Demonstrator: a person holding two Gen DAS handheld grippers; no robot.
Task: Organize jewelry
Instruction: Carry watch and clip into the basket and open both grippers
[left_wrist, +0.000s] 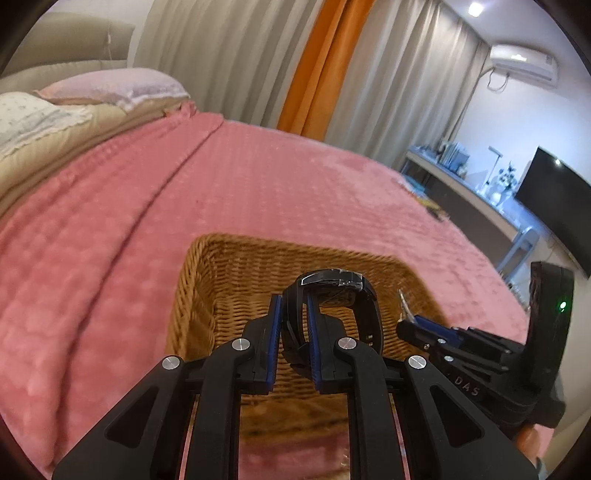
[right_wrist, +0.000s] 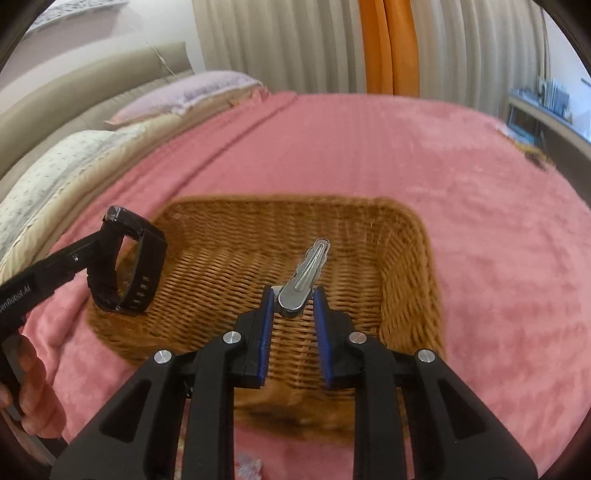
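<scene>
A brown wicker basket sits on the pink bedspread. My left gripper is shut on the strap of a black wristwatch and holds it above the basket; the watch also shows in the right wrist view over the basket's left rim. My right gripper is shut on a silver hair clip and holds it above the basket's middle. The right gripper shows in the left wrist view at the basket's right side. The basket's inside looks bare where visible.
The pink bedspread spreads around the basket. Pillows lie at the bed's head on the left. Curtains hang behind. A desk with a monitor stands at the right. A hand holds the left gripper's handle.
</scene>
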